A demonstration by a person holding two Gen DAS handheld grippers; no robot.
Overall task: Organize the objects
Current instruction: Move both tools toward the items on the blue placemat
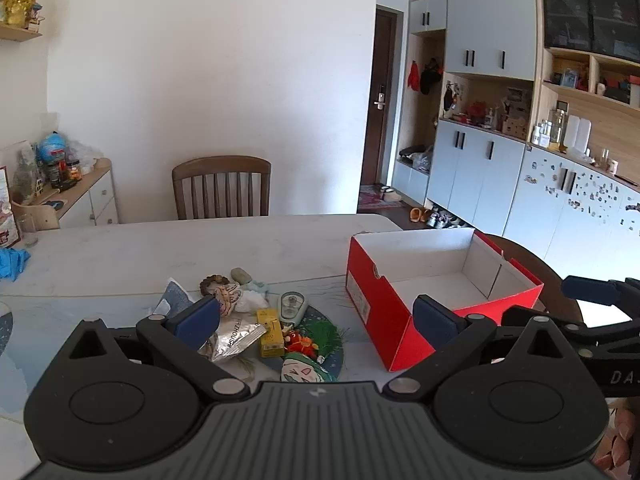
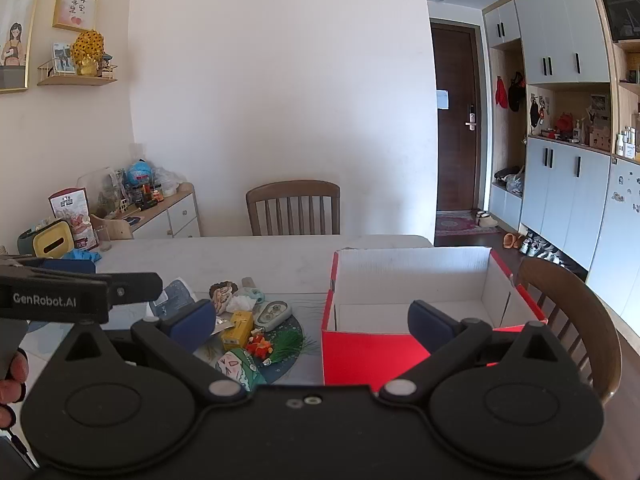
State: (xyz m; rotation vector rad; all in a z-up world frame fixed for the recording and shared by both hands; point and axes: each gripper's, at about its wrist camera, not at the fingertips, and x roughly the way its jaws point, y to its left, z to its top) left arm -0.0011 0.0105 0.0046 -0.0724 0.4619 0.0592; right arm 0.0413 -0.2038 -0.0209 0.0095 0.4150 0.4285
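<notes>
A pile of small things (image 1: 256, 320) lies on the table (image 1: 160, 248), left of the empty red box (image 1: 400, 304). The left gripper (image 1: 316, 320), nearer the pile, and the right gripper (image 2: 312, 326) both gape wide, holding nothing.

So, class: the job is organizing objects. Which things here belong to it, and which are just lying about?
Job:
red box
yellow carton
foil packet
orange toy
left hand-held gripper
right hand-held gripper

Lying about:
chair
blue cloth
drinking glass
</notes>
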